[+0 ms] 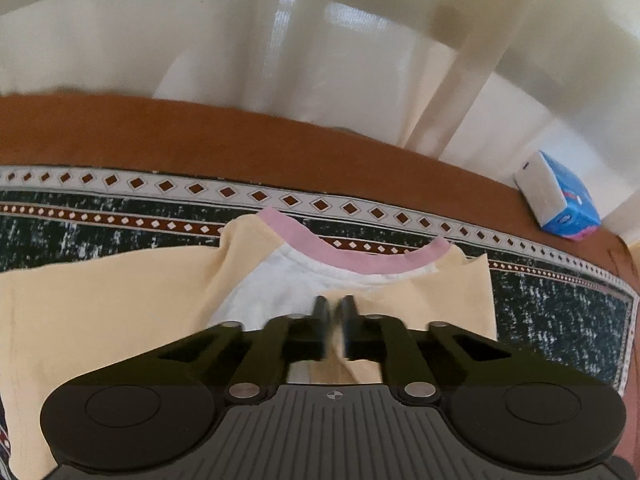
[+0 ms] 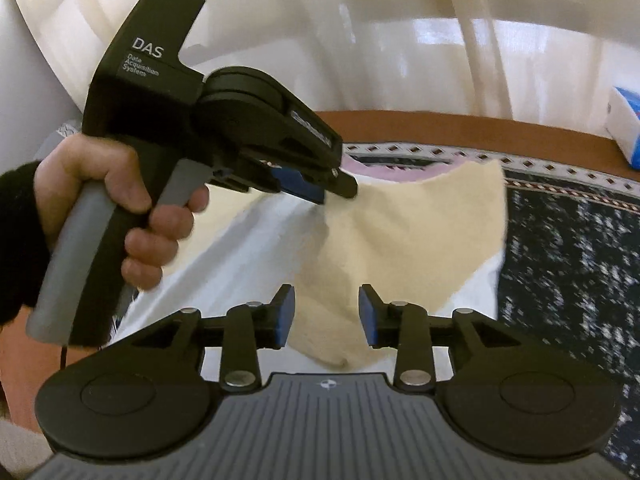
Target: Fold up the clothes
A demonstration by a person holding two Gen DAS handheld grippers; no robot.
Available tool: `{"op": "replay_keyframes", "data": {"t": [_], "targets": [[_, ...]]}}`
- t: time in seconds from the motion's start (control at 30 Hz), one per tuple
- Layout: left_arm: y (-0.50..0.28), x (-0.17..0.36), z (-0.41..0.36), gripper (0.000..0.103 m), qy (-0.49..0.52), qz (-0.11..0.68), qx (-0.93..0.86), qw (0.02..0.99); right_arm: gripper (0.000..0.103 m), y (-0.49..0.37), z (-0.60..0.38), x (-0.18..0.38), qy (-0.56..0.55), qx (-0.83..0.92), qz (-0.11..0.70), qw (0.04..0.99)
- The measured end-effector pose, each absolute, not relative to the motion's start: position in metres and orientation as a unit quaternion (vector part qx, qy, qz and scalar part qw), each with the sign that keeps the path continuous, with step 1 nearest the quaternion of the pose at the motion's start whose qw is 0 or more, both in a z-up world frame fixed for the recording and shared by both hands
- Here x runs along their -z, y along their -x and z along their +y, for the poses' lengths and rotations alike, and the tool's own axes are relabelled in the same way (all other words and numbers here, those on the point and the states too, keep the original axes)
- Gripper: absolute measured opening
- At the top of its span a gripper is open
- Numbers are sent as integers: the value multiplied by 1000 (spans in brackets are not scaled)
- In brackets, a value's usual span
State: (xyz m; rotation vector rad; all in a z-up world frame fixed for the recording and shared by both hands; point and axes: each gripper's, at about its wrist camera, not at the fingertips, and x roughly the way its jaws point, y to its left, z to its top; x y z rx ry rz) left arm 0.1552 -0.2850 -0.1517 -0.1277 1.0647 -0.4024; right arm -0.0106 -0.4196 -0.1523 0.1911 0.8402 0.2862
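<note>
The white cotton shirt with yellow sleeves [image 1: 276,292] lies pink collar pointing away; left gripper [image 1: 335,308] pinches its yellow fabric, right gripper [image 2: 326,312] parted over a sleeve.

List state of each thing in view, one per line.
Left gripper: shut, fingertips over the shirt; a pinch on cloth cannot be told.
Right gripper: open, nothing between the pads.
Cream and white shirt with pink collar: lying on the cloth, yellow sleeve folded inward.
Blue and white tissue pack: resting on the table's edge.
</note>
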Motion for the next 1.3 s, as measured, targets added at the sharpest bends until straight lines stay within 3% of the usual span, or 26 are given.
{"op": "replay_keyframes", "data": {"t": [0.37, 0.43, 0.47, 0.53, 0.6, 0.87, 1.07, 1.3], "targets": [[-162, 160, -277, 0, 66, 489, 179, 851, 38, -6, -394, 168, -70, -175, 418, 889], [-163, 158, -273, 22, 71, 489, 177, 851, 38, -4, -395, 166, -72, -195, 421, 883], [-162, 154, -271, 23, 69, 485, 171, 855, 37, -2, -399, 162, -73, -195, 418, 884], [-159, 145, -265, 44, 67, 477, 162, 861, 38, 4, -409, 152, -76, -189, 410, 889], [-151, 131, -256, 49, 65, 467, 167, 866, 38, 18, -424, 137, -85, -183, 398, 895], [-56, 103, -251, 51, 11, 481, 268, 835, 39, 110, -463, 104, -62, -176, 416, 890], [20, 129, -263, 51, -8, 528, 325, 784, 37, 176, -447, 114, -70, -191, 462, 863], [54, 146, -266, 51, -3, 556, 338, 759, 36, 225, -429, 126, -83, -206, 493, 841]]}}
